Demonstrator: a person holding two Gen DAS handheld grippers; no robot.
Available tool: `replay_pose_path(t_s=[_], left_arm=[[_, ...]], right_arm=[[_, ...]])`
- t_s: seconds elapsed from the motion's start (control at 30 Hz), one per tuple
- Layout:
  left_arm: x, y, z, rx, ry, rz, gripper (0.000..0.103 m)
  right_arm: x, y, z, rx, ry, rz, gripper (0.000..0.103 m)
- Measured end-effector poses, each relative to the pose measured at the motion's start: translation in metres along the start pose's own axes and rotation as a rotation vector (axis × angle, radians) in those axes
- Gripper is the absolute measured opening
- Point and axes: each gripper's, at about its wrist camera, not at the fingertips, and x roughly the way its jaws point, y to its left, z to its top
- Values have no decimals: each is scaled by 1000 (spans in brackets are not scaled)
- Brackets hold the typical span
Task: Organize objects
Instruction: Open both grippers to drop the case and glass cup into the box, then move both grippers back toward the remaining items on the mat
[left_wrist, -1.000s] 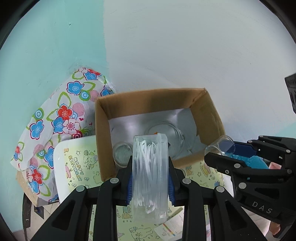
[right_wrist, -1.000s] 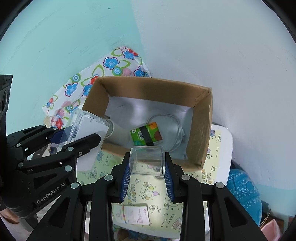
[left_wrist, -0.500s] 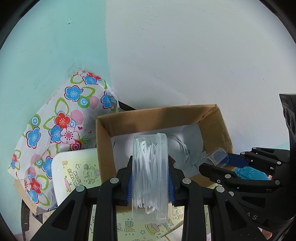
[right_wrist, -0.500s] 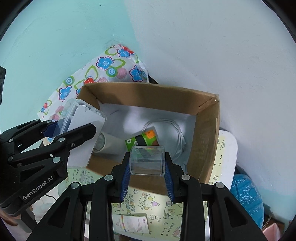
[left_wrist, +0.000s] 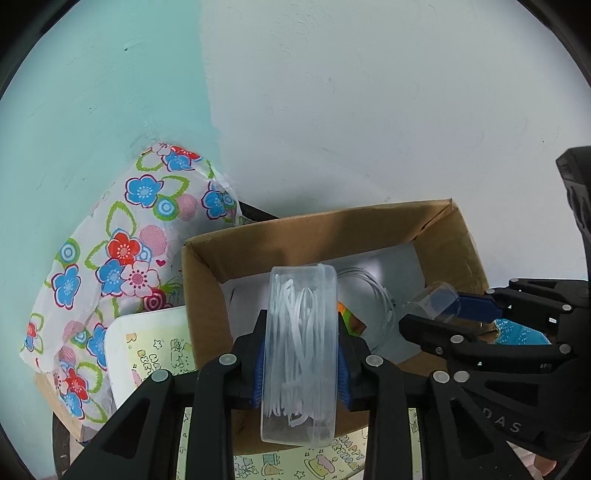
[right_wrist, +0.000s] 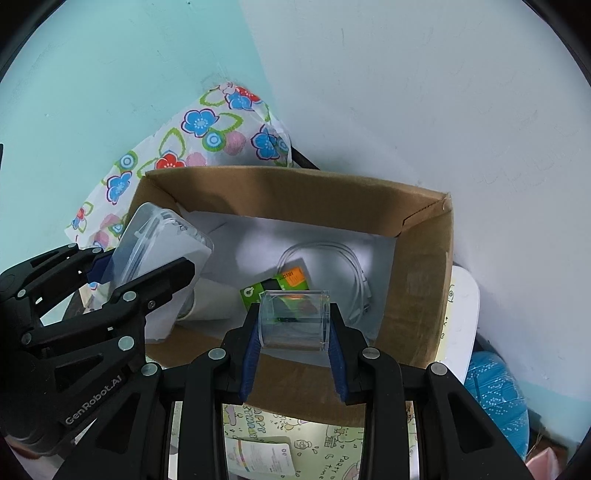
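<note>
Left wrist view: left gripper (left_wrist: 300, 360) clamped on a clear flat case of white picks (left_wrist: 301, 354), held on edge at lower centre of frame. Against a second ago the cardboard box (left_wrist: 295, 236) sits larger and lower in frame, its open mouth now directly behind the case; the hand has closed in and dropped toward it. Right gripper (left_wrist: 439, 308) enters at right edge over the box's near right corner, carrying a small clear cup (left_wrist: 432, 304). Floral cloth (left_wrist: 122, 258) at left. Right wrist view: right gripper (right_wrist: 293, 321) grips the clear cup (right_wrist: 293, 319), lower centre, now over the box's near wall (right_wrist: 295, 376) rather than over the printed tray (right_wrist: 461, 321). Inside: white cable (right_wrist: 343, 266), green-orange packet (right_wrist: 284, 282). Left gripper (right_wrist: 147, 266) at left holds the case (right_wrist: 162, 240) over the box's left wall. Judgement: both items are staged above the opening; release into the box looks next.
</note>
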Motion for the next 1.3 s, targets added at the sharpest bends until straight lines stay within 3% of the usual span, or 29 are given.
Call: replay_pose_path(t_s=[0.33,0.53,0.57,0.63,0.7,1.0,1.3], left_arm=[[-8,1,-3,-4,-30,-63,64],[-24,4,-12,24,-64,-44,82],[-25,5,-14,29,-67,-38,84],[-27,5,-18,43,-70,-25,84],[-29,5,-23,60,-71,2,84],[-40,9,-39,42,-77,41,97],[-61,-5,-54,67,-98,45,101]], right_arm=[[6,-7,0,-26,9,14,36],[5,-2,0,-13,6,37,37],[4,-2,0,-2,5,38,39],[3,-4,1,28,2,27,69],[-1,-4,2,36,-24,34,82],[-17,-1,-13,9,-48,-4,82],[-39,3,-40,-58,-95,-53,82]])
